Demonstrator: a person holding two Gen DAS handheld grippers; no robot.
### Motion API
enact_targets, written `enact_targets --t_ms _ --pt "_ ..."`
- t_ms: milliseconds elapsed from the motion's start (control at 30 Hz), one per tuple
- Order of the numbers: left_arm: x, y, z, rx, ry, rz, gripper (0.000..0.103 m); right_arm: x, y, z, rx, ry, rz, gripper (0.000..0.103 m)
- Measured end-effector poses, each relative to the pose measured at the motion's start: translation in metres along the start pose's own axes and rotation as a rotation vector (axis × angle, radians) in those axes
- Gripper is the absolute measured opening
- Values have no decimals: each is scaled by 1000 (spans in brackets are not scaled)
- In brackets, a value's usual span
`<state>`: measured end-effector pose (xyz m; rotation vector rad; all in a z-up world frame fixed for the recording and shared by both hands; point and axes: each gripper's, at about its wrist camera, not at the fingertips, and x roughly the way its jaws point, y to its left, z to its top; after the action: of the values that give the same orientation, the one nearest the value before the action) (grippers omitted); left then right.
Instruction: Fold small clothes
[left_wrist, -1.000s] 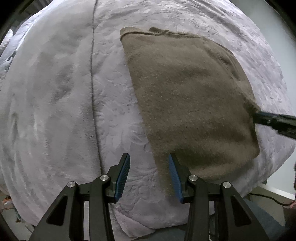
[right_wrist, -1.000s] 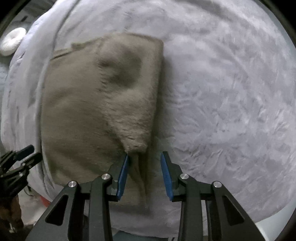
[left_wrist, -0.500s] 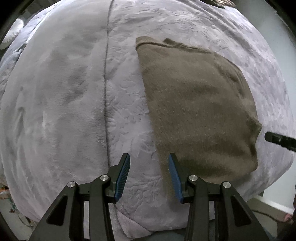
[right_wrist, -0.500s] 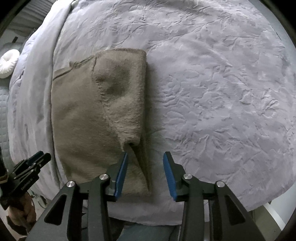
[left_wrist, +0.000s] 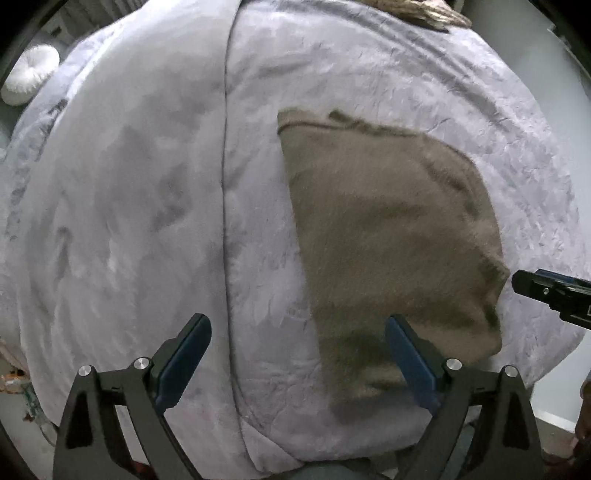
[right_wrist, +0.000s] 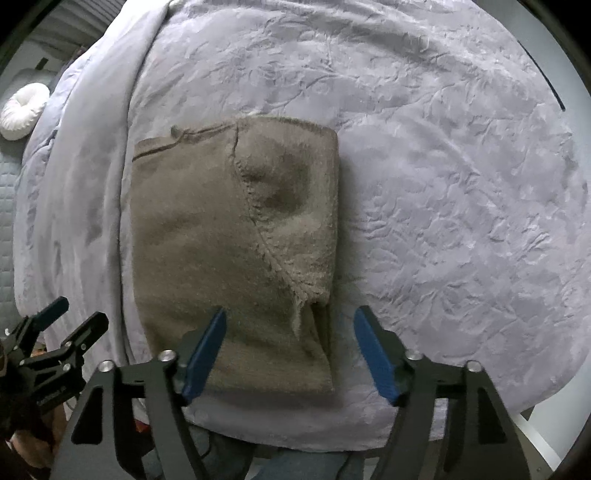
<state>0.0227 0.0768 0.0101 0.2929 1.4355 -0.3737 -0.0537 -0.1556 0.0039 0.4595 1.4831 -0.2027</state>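
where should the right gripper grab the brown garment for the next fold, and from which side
Probably the near right corner of the brown garment, where the folded-over sleeve flap ends in stacked layers. The right gripper hovers open straddling that edge, so come down from above, pinching all layers near the lavender blanket side.

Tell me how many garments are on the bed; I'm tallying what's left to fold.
1. A brown garment lies flat on the grey bedspread, one side folded over, near the bed's front edge. Nothing else shows, though more could lie out of view.
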Motion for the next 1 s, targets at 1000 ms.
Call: enact_targets --t_ms 1000 --pt "-10 0 17 -77 -23 21 96 -14 26 6 -44 -107 -107 103"
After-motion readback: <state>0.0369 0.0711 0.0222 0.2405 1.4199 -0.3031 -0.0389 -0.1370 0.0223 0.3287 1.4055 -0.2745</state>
